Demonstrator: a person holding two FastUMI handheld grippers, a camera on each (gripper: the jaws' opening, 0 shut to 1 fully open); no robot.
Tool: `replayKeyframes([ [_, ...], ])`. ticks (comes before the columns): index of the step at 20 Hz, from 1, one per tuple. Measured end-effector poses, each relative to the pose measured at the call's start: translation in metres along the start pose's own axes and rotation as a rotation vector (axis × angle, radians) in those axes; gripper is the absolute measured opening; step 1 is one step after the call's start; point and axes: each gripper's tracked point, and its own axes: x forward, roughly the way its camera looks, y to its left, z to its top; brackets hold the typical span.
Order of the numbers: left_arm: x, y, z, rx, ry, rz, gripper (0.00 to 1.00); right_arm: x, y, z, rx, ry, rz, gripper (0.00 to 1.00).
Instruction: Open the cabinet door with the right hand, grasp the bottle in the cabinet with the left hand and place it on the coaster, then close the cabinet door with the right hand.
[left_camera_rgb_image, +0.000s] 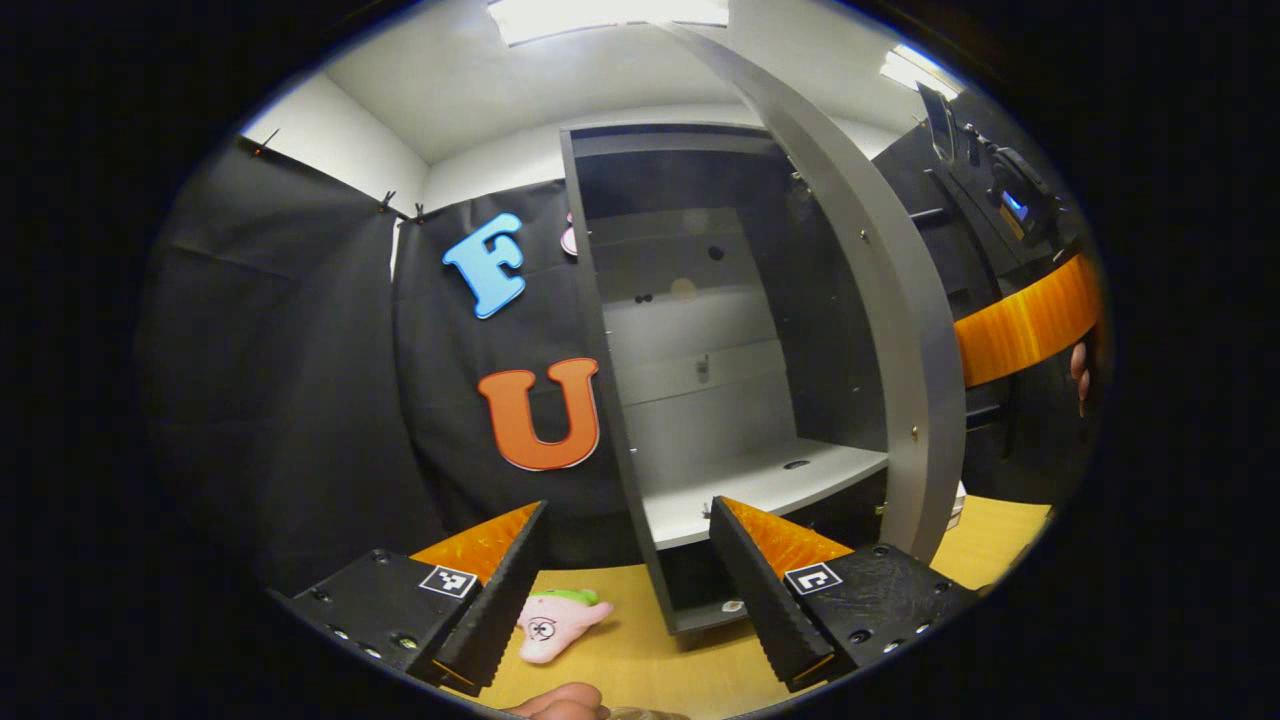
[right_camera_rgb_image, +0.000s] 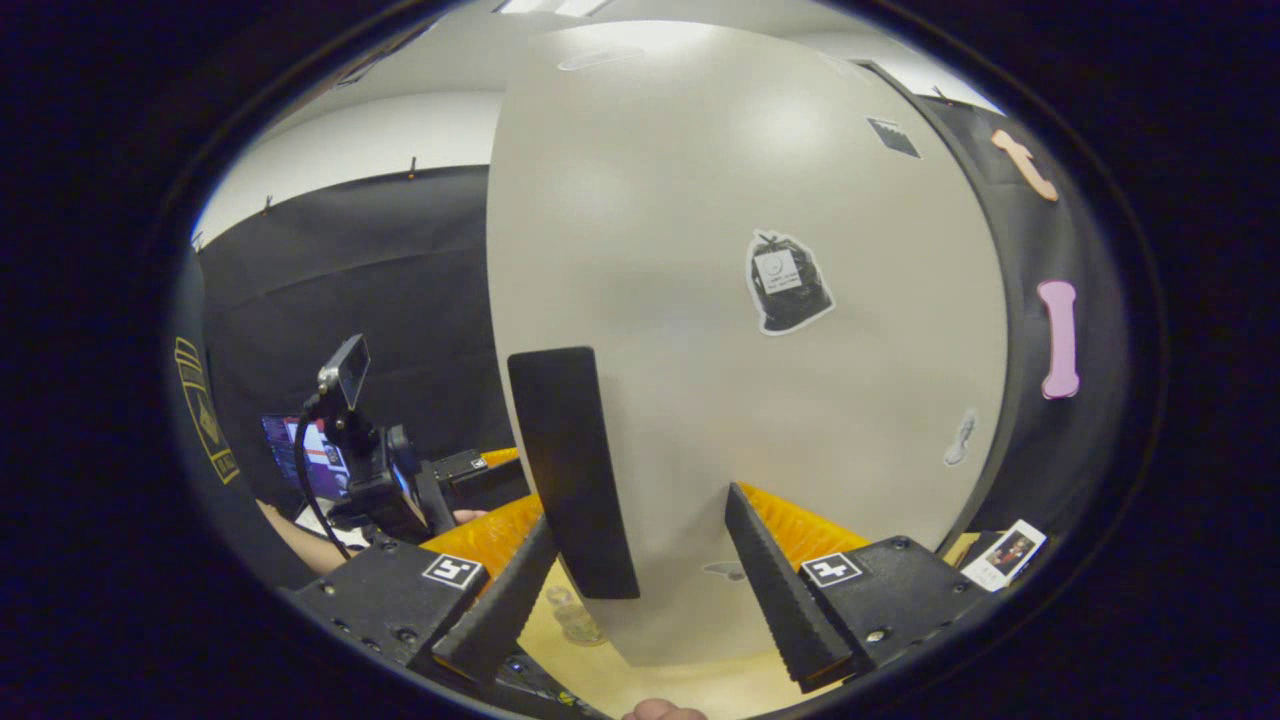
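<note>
The cabinet door (right_camera_rgb_image: 740, 330) stands open; its dark handle (right_camera_rgb_image: 572, 470) sits between the spread, released fingers of the right gripper (right_camera_rgb_image: 640, 590). The bottle (right_camera_rgb_image: 575, 620) stands on the counter (left_camera_rgb_image: 650, 660) below. The left gripper (left_camera_rgb_image: 625, 580) hangs released before the cabinet (left_camera_rgb_image: 700, 400).

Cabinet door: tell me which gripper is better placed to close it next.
Right. The right gripper has its open jaws right at the black handle on the cabinet door, so it can probably push it shut. The left gripper points at the cabinet shelf, jaws open, holding nothing.
</note>
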Motion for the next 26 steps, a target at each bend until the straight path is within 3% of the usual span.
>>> replayKeyframes([
  [3, -0.005, 0.014, 0.000, -0.013, 0.016, 0.063, 0.96, 0.001, -0.016, 0.005, 0.007, -0.020, 0.042, 1.00],
  [6, -0.002, 0.011, -0.001, -0.030, 0.037, 0.075, 0.96, -0.004, -0.042, 0.011, 0.031, -0.060, -0.027, 1.00],
  [9, 0.003, -0.001, 0.003, -0.089, 0.050, 0.075, 0.95, -0.019, -0.093, 0.027, 0.040, -0.182, -0.313, 0.97],
  [12, 0.005, -0.018, -0.008, -0.272, 0.140, 0.099, 0.95, -0.065, -0.147, 0.031, 0.100, -0.274, -0.691, 1.00],
  [13, 0.002, -0.017, -0.013, -0.331, 0.167, 0.142, 0.97, -0.079, -0.161, 0.028, 0.136, -0.291, -0.806, 0.99],
  [15, 0.005, -0.015, -0.008, -0.394, 0.195, 0.196, 0.93, -0.092, -0.176, 0.009, 0.197, -0.301, -0.937, 0.99],
  [17, 0.008, -0.014, 0.009, -0.378, 0.139, 0.195, 0.95, -0.079, -0.168, -0.020, 0.227, -0.229, -0.905, 0.99],
  [18, 0.006, -0.015, 0.019, -0.345, 0.105, 0.195, 0.95, -0.069, -0.162, -0.027, 0.211, -0.185, -0.877, 0.94],
  [20, -0.002, -0.025, 0.027, -0.264, 0.057, 0.174, 0.95, -0.065, -0.159, -0.032, 0.126, -0.123, -0.871, 0.99],
  [22, -0.005, -0.051, 0.027, -0.219, 0.042, 0.111, 0.95, -0.057, -0.153, -0.034, 0.056, -0.098, -0.860, 0.94],
  [26, -0.002, -0.068, 0.035, -0.181, 0.012, 0.052, 0.95, -0.051, -0.144, -0.033, 0.061, -0.109, -0.828, 0.99],
])
